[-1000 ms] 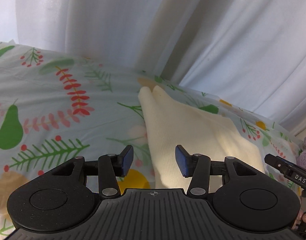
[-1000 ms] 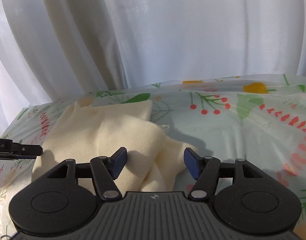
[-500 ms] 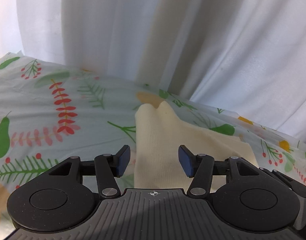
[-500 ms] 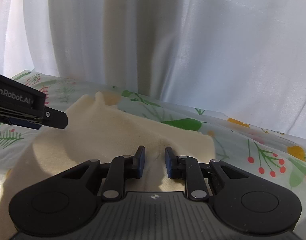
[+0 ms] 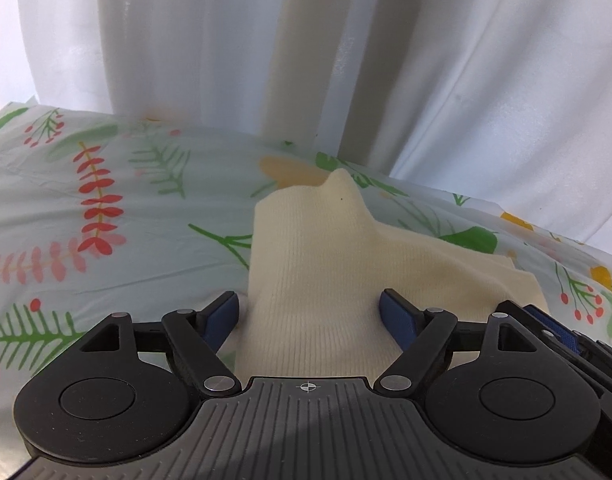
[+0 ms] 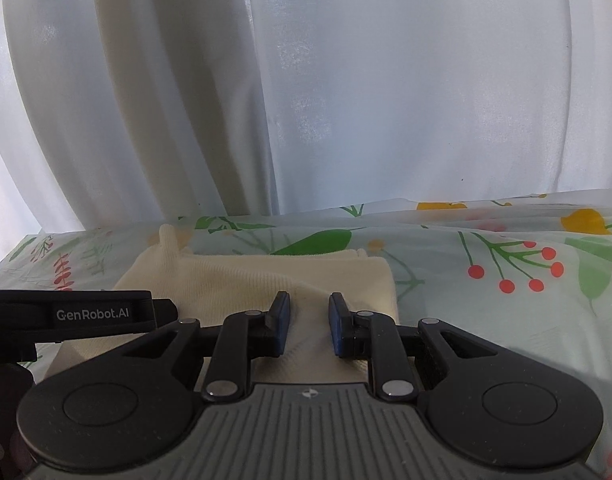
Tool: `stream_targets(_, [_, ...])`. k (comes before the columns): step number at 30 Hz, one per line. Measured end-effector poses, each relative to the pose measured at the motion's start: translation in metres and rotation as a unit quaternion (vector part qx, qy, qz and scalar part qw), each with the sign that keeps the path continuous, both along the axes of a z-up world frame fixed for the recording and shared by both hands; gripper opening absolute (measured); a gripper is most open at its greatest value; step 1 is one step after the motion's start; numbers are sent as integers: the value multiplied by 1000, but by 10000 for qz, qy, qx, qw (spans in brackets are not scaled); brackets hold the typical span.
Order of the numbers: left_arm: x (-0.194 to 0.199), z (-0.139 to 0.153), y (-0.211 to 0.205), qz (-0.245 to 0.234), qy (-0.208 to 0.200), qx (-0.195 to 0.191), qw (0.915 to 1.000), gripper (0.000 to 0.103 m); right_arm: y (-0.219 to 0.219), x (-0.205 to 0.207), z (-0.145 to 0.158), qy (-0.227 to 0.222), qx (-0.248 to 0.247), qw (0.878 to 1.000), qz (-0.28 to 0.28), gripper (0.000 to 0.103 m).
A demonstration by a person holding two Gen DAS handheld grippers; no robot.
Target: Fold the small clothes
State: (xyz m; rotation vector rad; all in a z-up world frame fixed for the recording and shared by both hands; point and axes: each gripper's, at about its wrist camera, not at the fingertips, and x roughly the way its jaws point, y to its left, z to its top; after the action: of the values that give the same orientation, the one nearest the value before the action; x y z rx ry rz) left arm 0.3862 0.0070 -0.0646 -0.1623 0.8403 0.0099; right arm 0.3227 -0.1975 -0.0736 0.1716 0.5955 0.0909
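Note:
A cream knitted garment lies folded on the floral tablecloth, one corner sticking up at its far end. My left gripper is open, its blue pads either side of the garment's near edge. In the right wrist view the garment lies ahead and to the left. My right gripper is nearly closed, with a fold of the cream cloth pinched between its blue pads. The left gripper's body shows at the left of that view.
White curtains hang right behind the table's far edge. The floral cloth stretches to the right of the garment. The right gripper's edge shows at the lower right of the left wrist view.
My right gripper has closed from wide open onto a fold of the garment. My left gripper has moved forward over the garment's near edge and stays open.

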Motion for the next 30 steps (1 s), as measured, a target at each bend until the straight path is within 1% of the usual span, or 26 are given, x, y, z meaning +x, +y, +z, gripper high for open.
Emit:
stream_targets(3, [-12,6,6,-113,42,-5,9999,83,5,-10,6,-26,-197,9998,68,19])
stream_targets(4, [-17,9,9,-138,42,23,9999,83,6,-18,9,-58,-261,9996,94,23])
stream_targets(5, [-25,12,14,-177,36,6,9998,83,7,-29,13,-106,-313,9993,167,24])
stream_targets(6, [-36,17,20,-236,-2,-119,9997,83,7,-43,16,-124,-377,9989,233,28])
stream_targets(8, [-58,26,33,-296,64,-340,9990,83,5,-76,20,-199,-483,9978,407,28])
stream_targets(10, [-84,29,43,-381,154,-494,9979,83,2,-106,20,-60,-528,9972,523,28])
stream_targets(12, [-110,28,51,-457,217,-553,9972,83,-3,-135,19,100,-671,9967,437,29])
stream_targets(13, [-123,27,54,-481,256,-569,9969,83,-7,-146,18,250,-676,9969,323,35])
stream_targets(15, [-144,23,56,-561,450,-500,9962,83,-20,-164,15,515,-265,9982,159,50])
stream_targets(17, [-163,18,58,-646,527,-460,9955,83,-33,-178,14,824,404,9958,62,50])
stream_targets(19, [-175,16,56,-788,506,-385,9949,83,-37,-185,13,911,813,9924,141,50])
stream_targets(22, [-182,14,45,-955,447,-75,9944,83,-32,-181,10,944,1009,9901,251,49])
stream_targets(24, [-184,14,39,-1052,387,46,9937,83,-29,-179,9,900,1129,9892,241,48])
stream_targets(25, [-184,13,38,-1075,403,117,9933,83,-27,-179,11,831,1144,9896,253,39])
stream_targets(26, [-186,13,37,-1095,424,148,9930,83,-24,-179,14,801,1093,9905,225,37])
stream_targets(28, [-189,10,38,-1066,447,134,9932,82,-23,-181,17,728,1065,9913,240,36])
stream_targets(30, [-190,9,40,-1053,432,127,9934,82,-22,-181,15,804,1001,9914,260,36])
